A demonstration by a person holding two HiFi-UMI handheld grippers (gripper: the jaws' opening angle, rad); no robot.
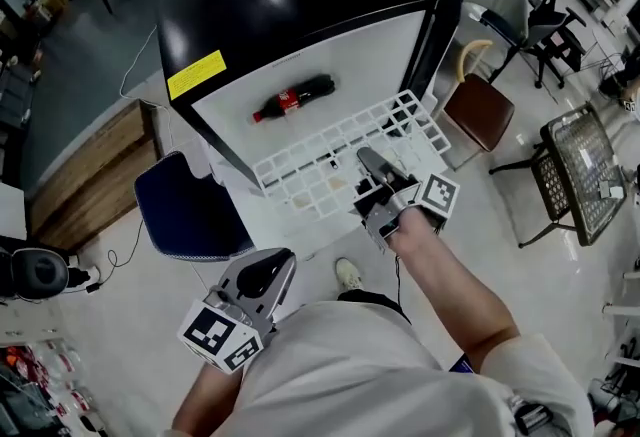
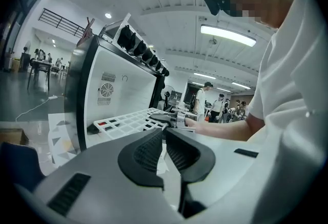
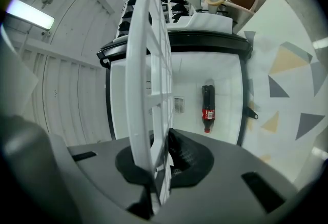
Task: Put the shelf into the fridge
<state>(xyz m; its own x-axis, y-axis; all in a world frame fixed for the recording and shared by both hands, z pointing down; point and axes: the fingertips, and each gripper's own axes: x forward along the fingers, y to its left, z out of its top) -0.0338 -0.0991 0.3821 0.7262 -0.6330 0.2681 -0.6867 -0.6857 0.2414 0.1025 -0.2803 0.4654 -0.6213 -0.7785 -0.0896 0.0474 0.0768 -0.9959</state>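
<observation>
R gripper (image 1: 371, 165) clenched on near edge of white wire shelf (image 1: 330, 153); the shelf rail sits betw. its pads in the right gripper view (image 3: 159, 141). Shelf held about flat, far edge at the mouth of the open fridge (image 1: 290, 0), cola bottle (image 1: 293, 98) inside beyond it. Door (image 1: 446, 10) swung open on the right. Blue chair (image 1: 185, 210) near fridge's left corner, brown chair (image 1: 478, 112) right of door. L gripper (image 1: 265, 273) near-left, well apart from shelf, jaws together, empty.
</observation>
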